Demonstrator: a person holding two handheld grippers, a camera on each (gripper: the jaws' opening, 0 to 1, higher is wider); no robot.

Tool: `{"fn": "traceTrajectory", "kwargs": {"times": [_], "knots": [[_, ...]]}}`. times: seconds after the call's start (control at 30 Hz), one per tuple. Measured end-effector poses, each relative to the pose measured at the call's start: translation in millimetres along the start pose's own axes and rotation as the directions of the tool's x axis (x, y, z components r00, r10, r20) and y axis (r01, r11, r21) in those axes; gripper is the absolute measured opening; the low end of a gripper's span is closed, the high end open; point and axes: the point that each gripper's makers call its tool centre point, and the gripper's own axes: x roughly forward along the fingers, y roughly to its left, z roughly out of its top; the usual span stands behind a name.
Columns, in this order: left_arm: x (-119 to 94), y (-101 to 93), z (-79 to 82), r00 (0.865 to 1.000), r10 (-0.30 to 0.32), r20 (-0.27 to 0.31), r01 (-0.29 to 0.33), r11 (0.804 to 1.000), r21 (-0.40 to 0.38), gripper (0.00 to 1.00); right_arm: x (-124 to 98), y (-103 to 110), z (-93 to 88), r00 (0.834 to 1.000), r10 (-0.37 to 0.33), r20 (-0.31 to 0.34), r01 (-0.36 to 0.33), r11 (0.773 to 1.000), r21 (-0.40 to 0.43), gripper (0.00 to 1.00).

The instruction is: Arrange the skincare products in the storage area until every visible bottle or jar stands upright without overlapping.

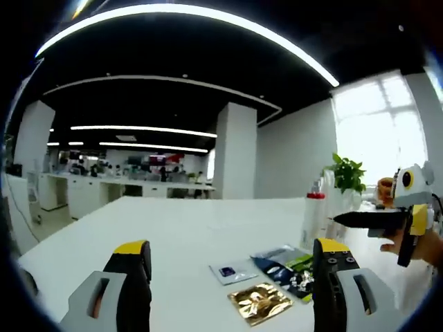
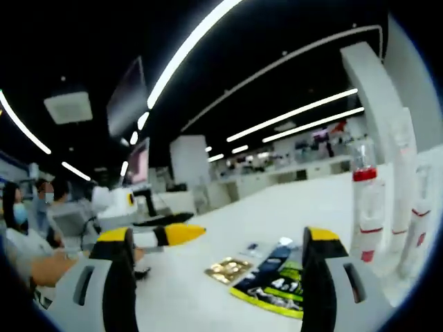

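Several clear bottles stand upright on the white table (image 1: pixel 166 235). One with a red band (image 1: pixel 315 216) is at the right of the left gripper view, and it rises again (image 2: pixel 365 207) beside two more tall bottles (image 2: pixel 408 200) in the right gripper view. My left gripper (image 1: pixel 232 261) is open and holds nothing, low over the table short of the bottles. My right gripper (image 2: pixel 221 257) is open too, with the bottles off to its right. The right gripper (image 1: pixel 377 220) also enters the left view by the bottles, and the left gripper (image 2: pixel 166 235) enters the right view.
Flat sachets lie between the jaws: a gold one (image 1: pixel 259 302) (image 2: pixel 228 270), a small white one (image 1: pixel 232 272) and dark green-blue packets (image 1: pixel 287 266) (image 2: pixel 273 285). A potted plant (image 1: pixel 346 173) stands behind the bottles. People sit at desks at the left (image 2: pixel 28 214).
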Motion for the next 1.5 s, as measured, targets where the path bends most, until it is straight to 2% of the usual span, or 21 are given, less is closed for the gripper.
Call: {"fn": "traceTrajectory", "kwargs": {"times": [0.17,0.2,0.23,0.3,0.47,0.57,0.63,0.7,0.73,0.8,0.97,1.1,1.27,1.4,1.5], "knots": [[-25.3,-11.0,35.7,0.999,-0.036,-0.005,0.036,0.998,0.046,1.00,-33.6,8.0,19.9,1.000,-0.008,-0.020,0.007,0.998,-0.058,1.00],[-30.7,-11.9,38.6,0.999,-0.046,-0.025,0.048,0.997,0.054,1.00,-35.3,-6.0,25.3,1.000,-0.014,-0.025,0.012,0.997,-0.071,1.00],[-38.6,-11.6,43.9,0.998,-0.051,-0.032,0.053,0.997,0.057,1.00,-40.3,-9.4,28.1,0.999,-0.019,-0.030,0.017,0.996,-0.087,1.00],[-49.4,-9.8,49.0,0.998,-0.052,-0.040,0.054,0.997,0.058,1.00,-55.0,-5.5,30.8,0.999,-0.029,-0.045,0.024,0.994,-0.110,1.00],[-86.0,-7.0,57.9,0.998,-0.060,-0.008,0.060,0.998,0.006,1.00,-89.6,1.8,40.0,0.996,-0.057,-0.066,0.043,0.980,-0.195,1.00],[-103.2,-6.6,54.9,0.998,-0.066,-0.015,0.066,0.998,-0.005,0.99,-109.5,1.9,47.9,0.993,-0.092,-0.072,0.071,0.966,-0.250,1.00],[-113.8,-7.6,52.5,0.997,-0.072,-0.020,0.072,0.997,-0.002,0.99,-120.8,1.8,54.3,0.991,-0.111,-0.072,0.089,0.962,-0.259,1.00],[-123.5,-10.1,51.7,0.997,-0.072,-0.017,0.072,0.997,-0.011,0.99,-131.4,2.2,60.5,0.990,-0.124,-0.062,0.106,0.966,-0.236,1.00],[-129.8,-14.5,50.8,0.996,-0.084,-0.022,0.084,0.996,-0.011,0.98,-137.8,6.6,61.5,0.991,-0.121,-0.054,0.108,0.974,-0.197,1.00],[-140.2,-23.7,46.7,0.993,-0.110,-0.052,0.112,0.993,0.024,0.93,-145.8,11.5,63.4,0.993,-0.113,-0.039,0.107,0.985,-0.137,0.99],[-160.7,-41.6,42.8,0.990,-0.123,-0.065,0.128,0.989,0.078,0.94,-164.0,13.6,64.4,0.990,-0.137,-0.009,0.135,0.981,-0.143,0.99],[-180.8,-48.8,35.7,0.988,-0.132,-0.078,0.138,0.987,0.083,0.95,-177.5,13.2,55.2,0.987,-0.157,-0.020,0.152,0.975,-0.161,0.99],[-203.4,-47.9,24.8,0.991,-0.120,-0.054,0.125,0.986,0.114,0.94,-193.4,17.4,40.7,0.986,-0.163,-0.027,0.157,0.975,-0.156,0.98],[-212.1,-39.8,17.2,0.997,-0.068,-0.045,0.073,0.988,0.133,0.94,-201.9,20.6,31.4,0.983,-0.181,-0.040,0.171,0.969,-0.179,0.98],[-215.0,-33.4,6.9,0.997,-0.050,-0.065,0.058,0.990,0.130,0.94,-207.0,25.8,25.8,0.981,-0.188,-0.039,0.177,0.965,-0.192,0.98]]}}
